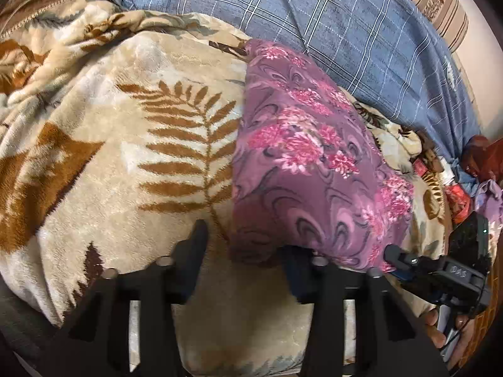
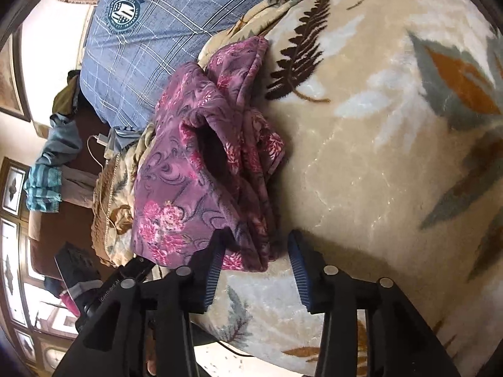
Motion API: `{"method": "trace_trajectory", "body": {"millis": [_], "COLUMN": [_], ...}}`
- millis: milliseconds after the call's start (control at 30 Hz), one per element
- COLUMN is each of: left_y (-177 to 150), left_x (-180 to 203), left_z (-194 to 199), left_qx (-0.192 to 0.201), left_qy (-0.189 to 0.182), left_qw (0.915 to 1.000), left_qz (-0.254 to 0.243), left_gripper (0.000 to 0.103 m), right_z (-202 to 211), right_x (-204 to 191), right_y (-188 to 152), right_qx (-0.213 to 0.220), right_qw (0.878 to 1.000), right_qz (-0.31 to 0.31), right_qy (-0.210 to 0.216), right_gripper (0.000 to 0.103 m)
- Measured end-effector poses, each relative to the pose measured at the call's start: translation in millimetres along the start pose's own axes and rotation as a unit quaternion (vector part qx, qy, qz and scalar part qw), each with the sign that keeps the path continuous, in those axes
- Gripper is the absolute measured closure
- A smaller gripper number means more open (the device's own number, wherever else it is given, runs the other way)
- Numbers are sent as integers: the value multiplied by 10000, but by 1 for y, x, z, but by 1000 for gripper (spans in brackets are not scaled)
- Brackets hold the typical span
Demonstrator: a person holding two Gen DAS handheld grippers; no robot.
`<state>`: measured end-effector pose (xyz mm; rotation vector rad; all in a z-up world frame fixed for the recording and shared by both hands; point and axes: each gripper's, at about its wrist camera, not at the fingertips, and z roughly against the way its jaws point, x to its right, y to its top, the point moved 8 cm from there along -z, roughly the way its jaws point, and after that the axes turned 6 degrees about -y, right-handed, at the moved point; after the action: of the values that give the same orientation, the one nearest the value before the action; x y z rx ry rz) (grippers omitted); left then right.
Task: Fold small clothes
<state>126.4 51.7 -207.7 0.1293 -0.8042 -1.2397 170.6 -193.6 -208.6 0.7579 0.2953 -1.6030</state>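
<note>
Purple floral garment lies folded, bunched on the blanket; both tongs released beside it

Soft indoor light, slight blur, strong fisheye warp, dark vignette corners.

Both grippers (angled down) ajar

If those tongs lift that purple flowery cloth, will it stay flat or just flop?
The purple floral garment will probably flop: it already lies in soft folds and creases. It looks thin, so likely light. On the fuzzy blanket it may cling and drag rather than slide.
</note>
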Motion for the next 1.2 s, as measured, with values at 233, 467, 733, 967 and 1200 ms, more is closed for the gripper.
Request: {"method": "trace_trajectory", "body": {"millis": [233,467,733,967,1200], "left_y": [-7,-15,-5,84,164], "left_x": [4,12,28,40,-1], "left_z": [-1,5,66,67,-57], "left_qx": [-28,-110,118,150,-1159], "left_qy": [17,382,-22,-597,-675], "left_qw": [9999,9981,9995,9981,9880], "left_qz": [-131,-474,-302,-100,770], "left_gripper": [82,80,48,40,30], "right_z": [3,12,52,64,10], "right_x": [-1,-9,-17,-56,-55], "right_y": [1,0,16,59,145], "right_qx": [33,163,532,362,-68], "right_qw": [9996,9983,9977,9967,9985], "right_qz": [184,424,413,497,443], "right_qy": [-214,-353,-21,523,304], "right_gripper": [92,87,62,45,45]}}
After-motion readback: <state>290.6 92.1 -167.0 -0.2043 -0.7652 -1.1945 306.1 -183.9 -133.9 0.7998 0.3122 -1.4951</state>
